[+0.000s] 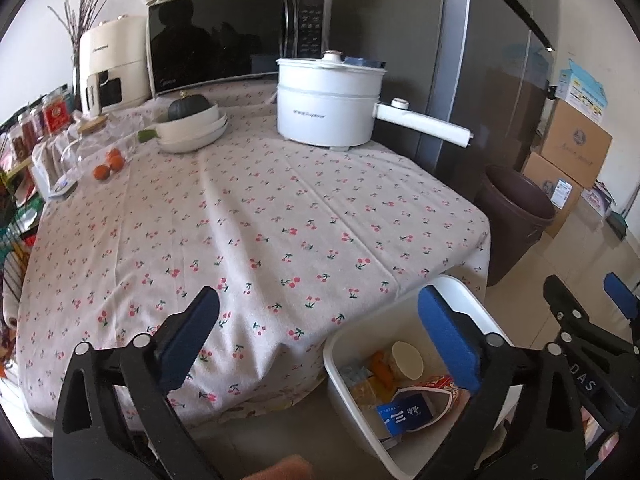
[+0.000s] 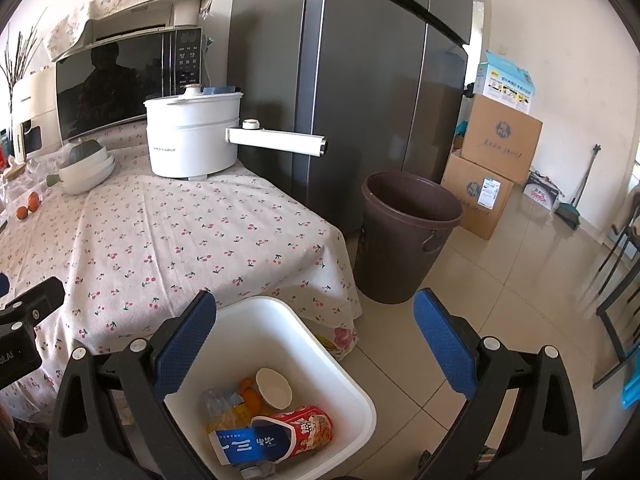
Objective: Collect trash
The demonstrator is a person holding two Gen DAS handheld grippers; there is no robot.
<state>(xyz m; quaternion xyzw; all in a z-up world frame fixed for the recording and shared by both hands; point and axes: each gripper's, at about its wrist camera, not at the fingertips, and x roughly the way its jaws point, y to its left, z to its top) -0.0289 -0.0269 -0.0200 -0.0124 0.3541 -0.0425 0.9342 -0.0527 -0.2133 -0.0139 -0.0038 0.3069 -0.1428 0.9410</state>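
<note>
A white bin [image 2: 344,388] [image 1: 352,396] stands on the floor by the table's near corner. It holds trash: a blue carton [image 2: 252,444] [image 1: 404,414], a red snack packet [image 2: 310,428], a small white cup [image 2: 274,386] [image 1: 407,360], orange peel [image 2: 250,394] and yellow wrappers. My right gripper [image 2: 320,344] hangs open over the bin with nothing between its blue pads. My left gripper [image 1: 324,344] is open too, above the table's front edge, its right finger over the bin. The right gripper [image 1: 592,312] shows at the far right of the left wrist view.
The cherry-print tablecloth [image 1: 248,220] carries a white electric pot [image 1: 332,100], stacked bowls with a dark squash [image 1: 192,128], small oranges [image 1: 108,164], a microwave [image 1: 236,40] and jars at left. A brown bucket [image 2: 404,236], a grey fridge [image 2: 360,80] and cardboard boxes [image 2: 500,148] stand on the tiled floor.
</note>
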